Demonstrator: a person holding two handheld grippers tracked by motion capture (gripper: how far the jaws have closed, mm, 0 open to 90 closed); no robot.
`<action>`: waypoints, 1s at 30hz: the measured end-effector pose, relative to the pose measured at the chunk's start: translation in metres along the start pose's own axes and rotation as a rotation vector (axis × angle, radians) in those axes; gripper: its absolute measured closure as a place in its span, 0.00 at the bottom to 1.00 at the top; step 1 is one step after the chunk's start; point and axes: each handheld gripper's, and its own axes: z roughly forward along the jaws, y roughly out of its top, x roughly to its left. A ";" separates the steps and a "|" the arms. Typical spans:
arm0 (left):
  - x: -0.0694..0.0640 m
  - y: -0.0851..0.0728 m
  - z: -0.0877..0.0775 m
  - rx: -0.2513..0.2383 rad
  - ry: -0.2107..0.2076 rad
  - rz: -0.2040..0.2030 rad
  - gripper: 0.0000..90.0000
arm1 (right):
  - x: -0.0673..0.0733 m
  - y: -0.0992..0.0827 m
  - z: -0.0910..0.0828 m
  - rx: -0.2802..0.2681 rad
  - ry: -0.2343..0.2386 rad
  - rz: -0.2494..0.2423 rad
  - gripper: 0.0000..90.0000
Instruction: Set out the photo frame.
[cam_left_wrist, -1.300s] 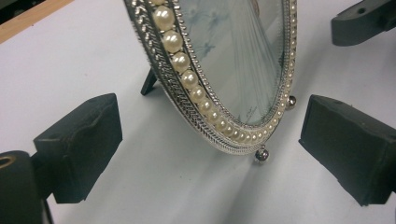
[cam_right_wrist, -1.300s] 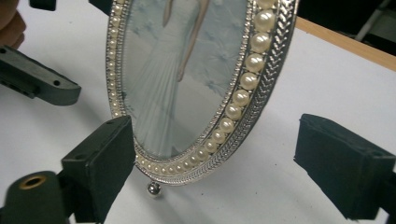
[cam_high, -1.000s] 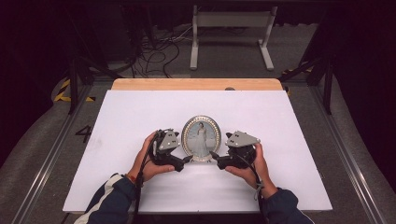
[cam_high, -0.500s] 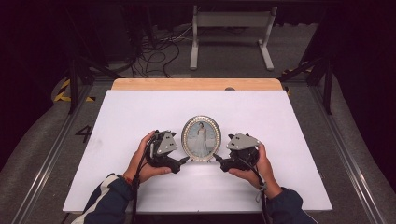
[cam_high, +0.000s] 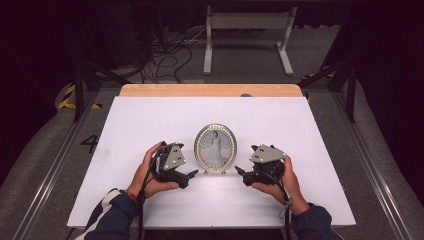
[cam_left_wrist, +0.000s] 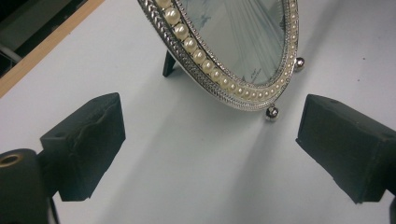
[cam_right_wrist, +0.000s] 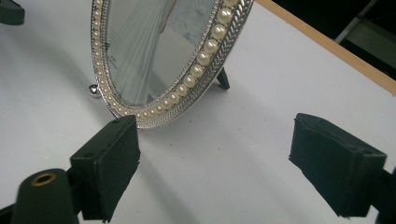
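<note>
An oval picture frame (cam_high: 215, 148) with a pearl-studded silver rim stands upright on its back strut at the middle of the white table (cam_high: 150, 120). My left gripper (cam_high: 192, 175) sits just left of its base, open and holding nothing. My right gripper (cam_high: 239, 172) sits just right of the base, open too. In the left gripper view the frame (cam_left_wrist: 233, 46) leans ahead of the gripper (cam_left_wrist: 210, 135), its small ball feet on the table. In the right gripper view the frame's lower rim (cam_right_wrist: 154, 56) lies just beyond the left pad (cam_right_wrist: 109, 163) of the gripper (cam_right_wrist: 219, 154).
A wooden strip (cam_high: 210, 90) runs along the table's far edge. Beyond it, cables (cam_high: 165, 55) lie on the floor beside a white metal stand (cam_high: 247, 22). Metal rails (cam_high: 50, 170) flank the table on both sides. White tabletop spreads all around the frame.
Both grippers have drawn back slightly outward from the frame's base, left one leftward and right one rightward. The frame stays upright in the same spot.
</note>
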 end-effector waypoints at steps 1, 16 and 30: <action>0.000 0.000 0.000 0.000 0.000 0.000 0.09 | 0.000 0.000 0.000 0.000 0.000 0.000 0.17; 0.001 -0.019 -0.014 0.032 0.016 0.015 0.09 | -0.006 -0.013 -0.012 0.012 -0.030 -0.003 0.16; 0.007 -0.044 -0.033 0.048 0.056 -0.005 0.09 | -0.009 -0.026 -0.018 0.024 -0.062 0.004 0.15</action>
